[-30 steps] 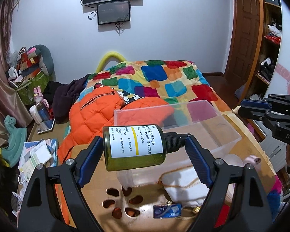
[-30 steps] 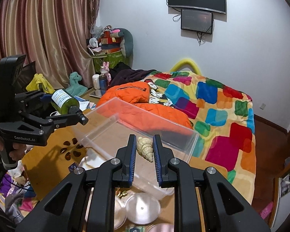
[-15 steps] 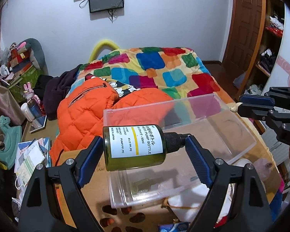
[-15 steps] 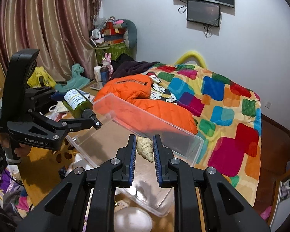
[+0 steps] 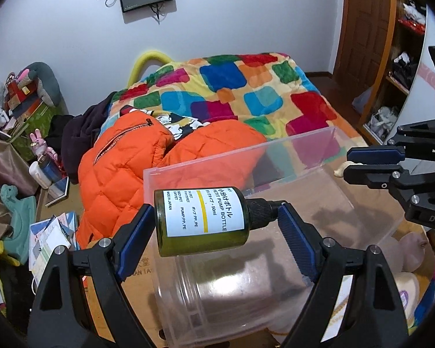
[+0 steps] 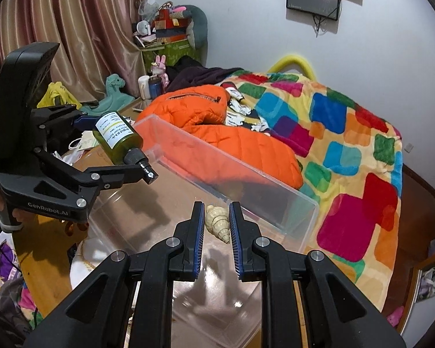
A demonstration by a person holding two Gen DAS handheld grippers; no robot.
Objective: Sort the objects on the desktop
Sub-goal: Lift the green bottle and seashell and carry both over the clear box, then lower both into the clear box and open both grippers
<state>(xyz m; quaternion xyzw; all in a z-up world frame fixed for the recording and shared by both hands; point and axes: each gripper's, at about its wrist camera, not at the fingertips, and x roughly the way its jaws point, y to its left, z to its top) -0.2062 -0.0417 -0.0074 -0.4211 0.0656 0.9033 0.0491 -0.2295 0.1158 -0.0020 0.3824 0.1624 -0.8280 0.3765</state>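
Observation:
My left gripper (image 5: 214,226) is shut on a green pump bottle (image 5: 200,221) with a white label, held sideways, base to cap, above the clear plastic bin (image 5: 275,249). The bottle also shows in the right wrist view (image 6: 117,136), over the bin's left end. My right gripper (image 6: 216,226) is shut on a cream spiral seashell (image 6: 217,221) and holds it above the bin's (image 6: 232,179) inside. In the left wrist view the right gripper (image 5: 362,163) is at the bin's right end, the shell's tip showing.
The bin stands on a brown table (image 6: 43,237) beside a bed with a colourful blanket (image 6: 348,133) and an orange jacket (image 5: 124,162). A white cloth and small items lie on the table near the bin (image 5: 406,261). Books and toys lie left (image 5: 49,237).
Both grippers have moved forward over the bin, which now fills more of both views. The bottle and shell remain gripped.

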